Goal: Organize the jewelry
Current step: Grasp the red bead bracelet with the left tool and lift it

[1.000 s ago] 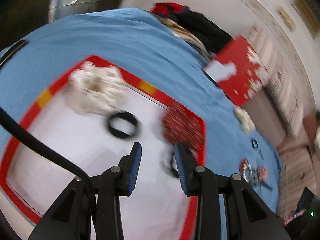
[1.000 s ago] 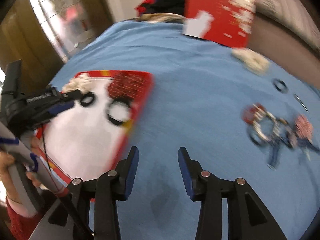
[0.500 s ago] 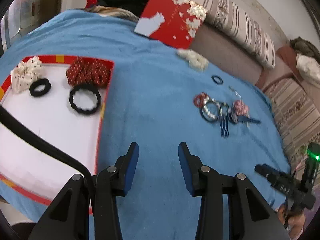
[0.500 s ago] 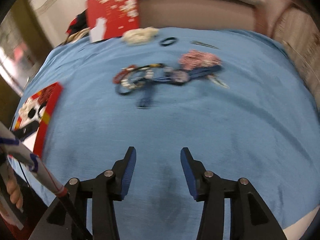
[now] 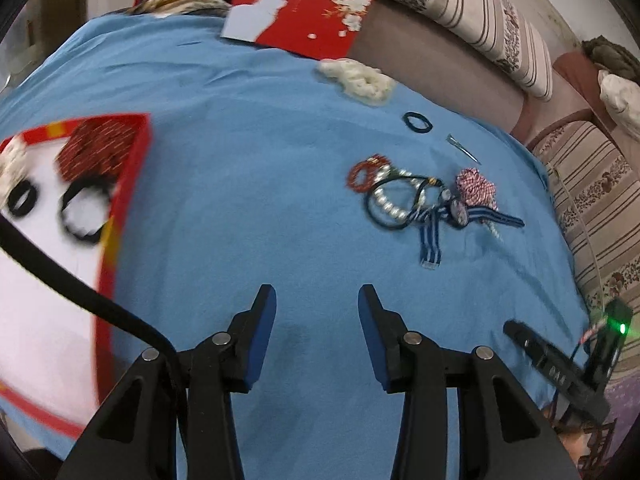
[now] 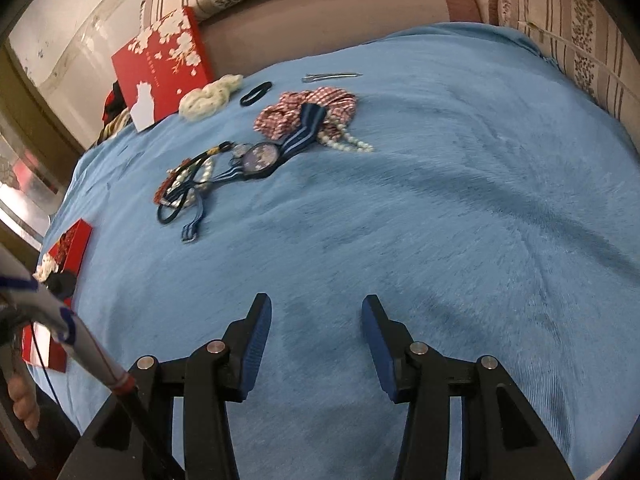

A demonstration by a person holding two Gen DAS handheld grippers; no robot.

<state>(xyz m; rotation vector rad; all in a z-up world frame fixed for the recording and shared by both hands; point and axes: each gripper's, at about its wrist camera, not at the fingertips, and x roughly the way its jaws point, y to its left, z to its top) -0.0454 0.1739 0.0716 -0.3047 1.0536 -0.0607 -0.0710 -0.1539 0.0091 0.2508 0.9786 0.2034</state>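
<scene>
— What do the two hand-held grippers show?
— The left hand-held gripper hangs over bare blue cloth with its blue pads apart and nothing between them; its jaws have just been opening. The right hand-held gripper is the same — pads apart over the cloth, nothing held, jaws lately widened too.
— And the jewelry?
— Most lies in one tangle ahead and to the right of the left gripper: a red bead bracelet, a pearl string, a black cord loop, a watch on a blue-and-white striped strap, and a red-and-white checked scrunchie touching the strap. Beyond the tangle sit a small dark hair tie, a metal clip and a cream scrunchie.
— Anything sorted?
— A red-edged tray with a white floor lies to the left; in it are a red patterned scrunchie, two black hair ties and a cream scrunchie at its far corner.
— Any writing?
— A red box lid with white blossoms leans at the far edge of the cloth, against a striped sofa; it carries a short line of print, too small to read.
</scene>
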